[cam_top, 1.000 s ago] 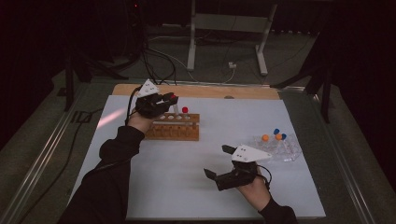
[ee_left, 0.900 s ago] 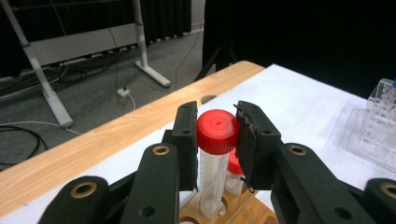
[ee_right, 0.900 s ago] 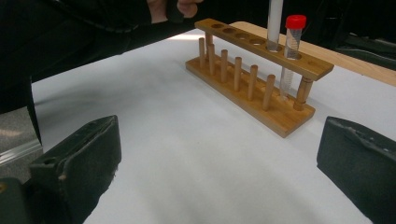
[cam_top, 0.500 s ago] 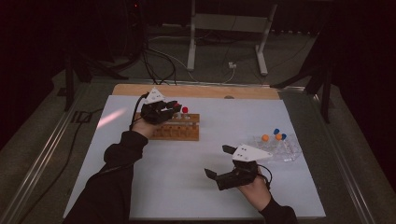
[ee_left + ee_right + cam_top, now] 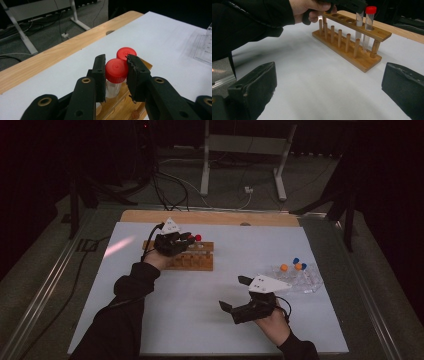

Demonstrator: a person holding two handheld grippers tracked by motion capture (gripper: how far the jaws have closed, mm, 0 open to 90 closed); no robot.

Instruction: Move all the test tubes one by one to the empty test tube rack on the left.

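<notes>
The left gripper (image 5: 115,72) has its fingers (image 5: 100,75) clamped on a red-capped test tube (image 5: 115,75) standing in the wooden rack (image 5: 192,257), beside another red-capped tube (image 5: 126,53). The right gripper (image 5: 245,295) rests over the desk (image 5: 200,320), fingers (image 5: 254,87) wide apart, holding nothing. Since the earlier frame, the left hand has sunk toward the rack.

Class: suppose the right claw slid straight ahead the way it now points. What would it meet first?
Probably the wooden tube rack, standing ahead between the open right claw jaws; bare white table lies before it, though depth is uncertain.
</notes>
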